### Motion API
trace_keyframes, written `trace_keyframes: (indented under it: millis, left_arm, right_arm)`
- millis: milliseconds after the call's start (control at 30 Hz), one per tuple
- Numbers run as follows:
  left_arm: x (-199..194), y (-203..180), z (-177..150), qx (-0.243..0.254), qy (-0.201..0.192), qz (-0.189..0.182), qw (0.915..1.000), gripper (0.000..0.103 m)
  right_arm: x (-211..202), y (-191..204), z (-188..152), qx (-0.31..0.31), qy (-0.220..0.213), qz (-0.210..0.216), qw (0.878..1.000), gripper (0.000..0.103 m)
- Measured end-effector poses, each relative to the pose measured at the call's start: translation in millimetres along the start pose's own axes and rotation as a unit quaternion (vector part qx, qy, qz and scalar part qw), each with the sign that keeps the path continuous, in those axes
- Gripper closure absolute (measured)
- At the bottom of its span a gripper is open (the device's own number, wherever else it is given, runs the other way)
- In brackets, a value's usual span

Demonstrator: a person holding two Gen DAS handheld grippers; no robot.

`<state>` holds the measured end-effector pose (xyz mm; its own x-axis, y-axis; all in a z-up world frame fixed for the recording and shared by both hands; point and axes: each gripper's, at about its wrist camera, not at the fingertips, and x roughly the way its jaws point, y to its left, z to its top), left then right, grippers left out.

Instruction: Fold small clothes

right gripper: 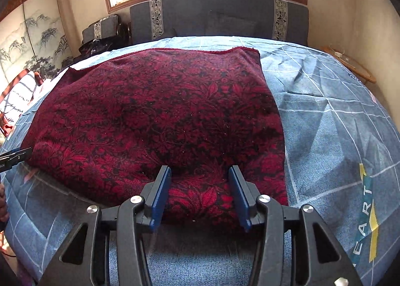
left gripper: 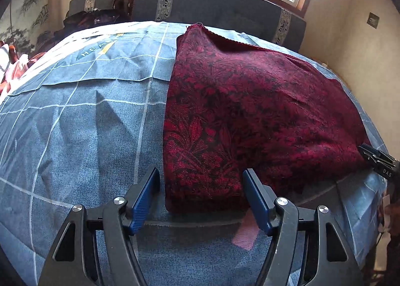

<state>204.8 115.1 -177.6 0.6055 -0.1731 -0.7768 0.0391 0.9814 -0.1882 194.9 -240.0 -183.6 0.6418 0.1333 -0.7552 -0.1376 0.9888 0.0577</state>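
A folded dark red floral cloth (right gripper: pixel 155 121) lies on the blue grid-patterned bed (right gripper: pixel 332 136). The right hand-held gripper (right gripper: pixel 200 196) is spread, its fingers straddling the cloth's near edge at lower centre. The left hand-held gripper (left gripper: pixel 201 201), also spread, sits at the cloth's near left corner, lower centre of its view.

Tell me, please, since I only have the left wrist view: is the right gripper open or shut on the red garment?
Observer: Open. The right gripper has its fingers astride the red garment's near edge, not pinching it.
Operator: Is it near the garment's right corner?
Observer: Yes, the near right corner lies just beyond its right finger.
Operator: What is on the bed sheet past that corner?
Observer: Bare bed sheet with printed letters.
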Motion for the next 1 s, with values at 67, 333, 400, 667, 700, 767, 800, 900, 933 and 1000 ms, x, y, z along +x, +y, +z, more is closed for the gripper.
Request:
trace_keyframes:
  millis: [67,333,400,667,700,767,800,900,933,1000]
  left_arm:
    - [-0.5,0.2,-1.2,0.000,-0.004,-0.001,1.0000,0.034]
    - [-3.0,0.3,-4.3,-0.001,-0.010,0.011,0.9999,0.031]
    - [-4.4,1.3,-5.9,-0.003,-0.010,0.012,0.9999,0.030]
    - [-4.1,3.0,-5.8,-0.008,-0.007,0.026,0.9996,0.022]
    - [-4.1,3.3,-5.9,-0.008,-0.007,0.026,0.9996,0.021]
    - [-4.0,3.2,-6.2,-0.008,-0.007,0.028,0.9996,0.020]
    - [-4.1,3.4,-6.2,-0.008,-0.006,0.028,0.9996,0.020]
    - [-4.0,3.9,-6.1,-0.009,-0.006,0.027,0.9996,0.019]
    - [-4.0,4.0,-6.2,-0.009,-0.006,0.026,0.9996,0.018]
    - [-3.8,3.5,-6.2,-0.008,-0.005,0.026,0.9996,0.018]
  right_arm:
    - [1.4,4.7,-0.2,-0.011,0.004,-0.001,1.000,0.044]
    - [0.4,5.5,-2.8,-0.010,0.006,0.016,1.000,0.030]
    - [0.9,6.7,-2.8,-0.011,0.009,0.030,0.999,0.020]
    - [6.7,13.9,-0.5,-0.029,0.026,0.039,0.999,0.001]
    - [6.9,14.5,-0.5,-0.029,0.027,0.038,0.999,0.001]
    - [7.0,14.7,-0.4,-0.029,0.027,0.038,0.998,0.000]
    - [7.0,14.8,-0.5,-0.029,0.027,0.038,0.998,0.000]
    - [7.0,15.4,-0.9,-0.030,0.027,0.038,0.998,0.000]
    - [7.0,15.3,-0.8,-0.029,0.027,0.038,0.998,0.000]
    - [7.0,15.2,-0.7,-0.028,0.026,0.039,0.998,0.001]
